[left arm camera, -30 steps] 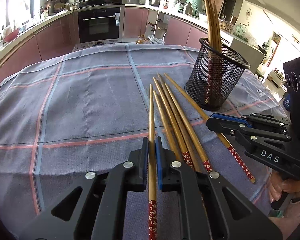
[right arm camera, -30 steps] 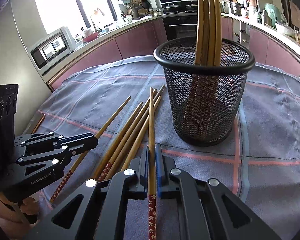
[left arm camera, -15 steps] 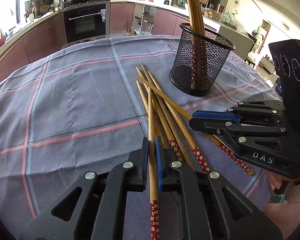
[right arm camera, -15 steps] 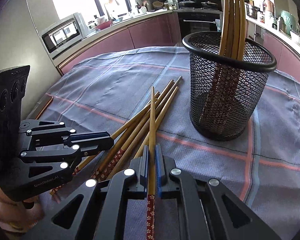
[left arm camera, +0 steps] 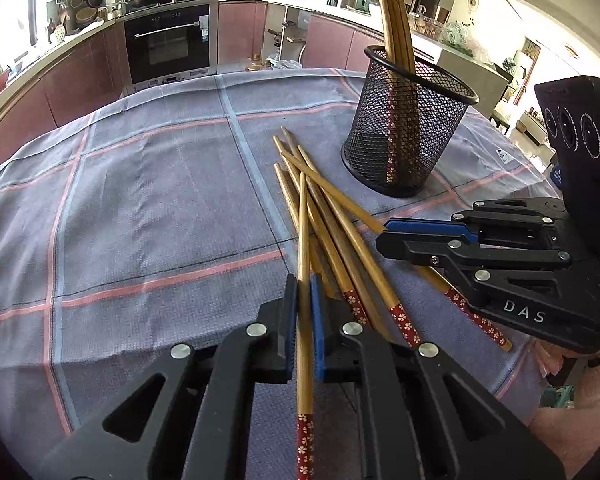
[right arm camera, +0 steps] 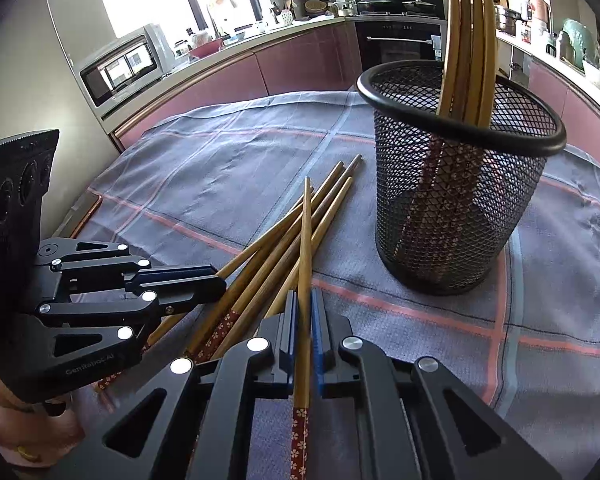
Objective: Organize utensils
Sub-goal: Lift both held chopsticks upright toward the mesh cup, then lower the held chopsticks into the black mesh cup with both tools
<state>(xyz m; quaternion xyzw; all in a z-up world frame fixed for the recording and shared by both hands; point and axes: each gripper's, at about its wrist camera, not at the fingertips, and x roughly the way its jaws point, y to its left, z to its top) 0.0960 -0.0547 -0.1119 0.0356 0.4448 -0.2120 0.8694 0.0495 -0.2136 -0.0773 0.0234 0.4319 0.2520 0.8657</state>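
My left gripper (left arm camera: 304,292) is shut on a wooden chopstick (left arm camera: 302,240) with a red flowered end, held above the table. My right gripper (right arm camera: 305,308) is shut on another such chopstick (right arm camera: 306,240). Several loose chopsticks (left arm camera: 340,236) lie in a crossed pile on the cloth below both grippers; the pile also shows in the right wrist view (right arm camera: 268,256). A black mesh holder (left arm camera: 408,136) stands beyond the pile with several chopsticks upright in it; it also shows in the right wrist view (right arm camera: 456,184). Each gripper appears in the other's view: the right gripper (left arm camera: 392,236), the left gripper (right arm camera: 216,284).
A grey cloth with pink and blue lines (left arm camera: 160,200) covers the table. Kitchen counters, an oven (left arm camera: 168,44) and a microwave (right arm camera: 124,64) stand beyond the table's far edge. The table's right edge (left arm camera: 532,364) is near the right gripper's body.
Both grippers have lifted and drawn back with their chopsticks still held. The holder and the pile now look farther off and lower in both views.
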